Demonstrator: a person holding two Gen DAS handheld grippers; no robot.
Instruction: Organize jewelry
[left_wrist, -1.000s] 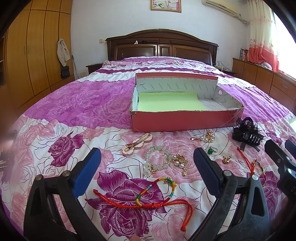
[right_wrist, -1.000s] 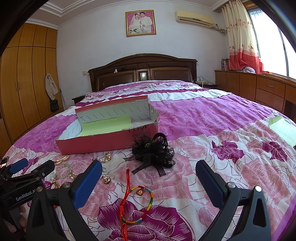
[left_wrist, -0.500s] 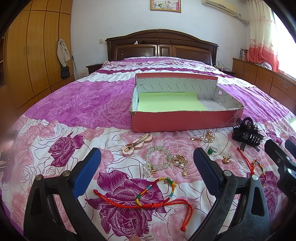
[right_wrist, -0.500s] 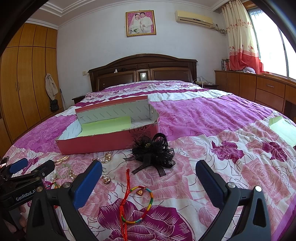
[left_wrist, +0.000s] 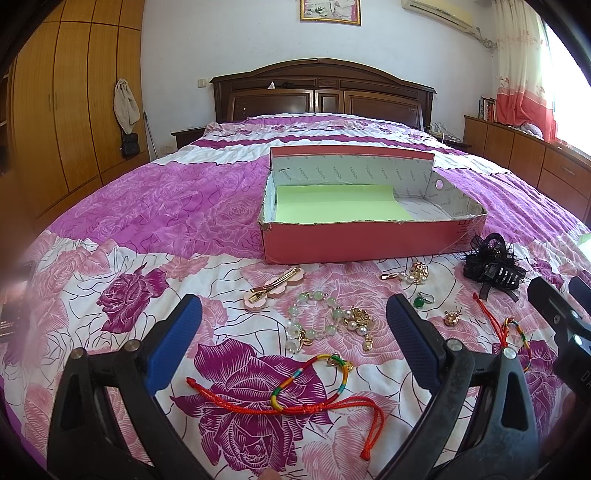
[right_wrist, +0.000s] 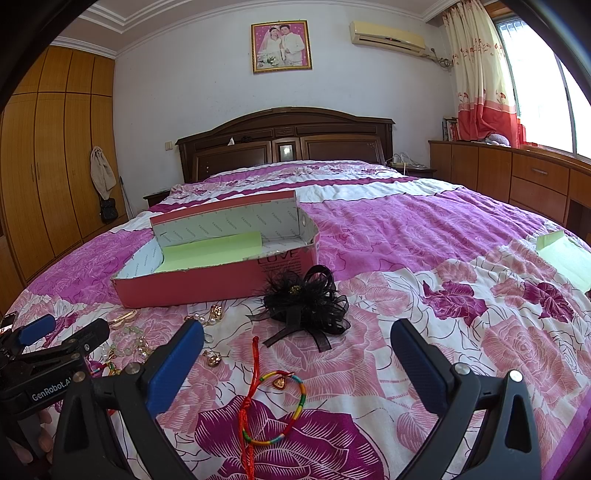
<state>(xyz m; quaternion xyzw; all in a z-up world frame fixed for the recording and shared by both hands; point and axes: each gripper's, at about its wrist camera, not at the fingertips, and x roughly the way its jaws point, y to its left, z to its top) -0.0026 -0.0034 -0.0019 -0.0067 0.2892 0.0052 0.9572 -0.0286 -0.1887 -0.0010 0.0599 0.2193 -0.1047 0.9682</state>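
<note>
An open pink box with green paper inside lies on the floral bedspread. In front of it lie a rainbow cord bracelet, a green bead bracelet, a gold hair clip, small gold pieces and a black feather hair claw. A second rainbow bracelet with a heart charm lies between my right fingers. My left gripper hangs open above the bead bracelet. My right gripper is open too, holding nothing.
The bed's wooden headboard stands at the back, wardrobes on the left, low cabinets on the right. A green paper sheet lies on the bed's right side. The left gripper's body shows low left in the right wrist view.
</note>
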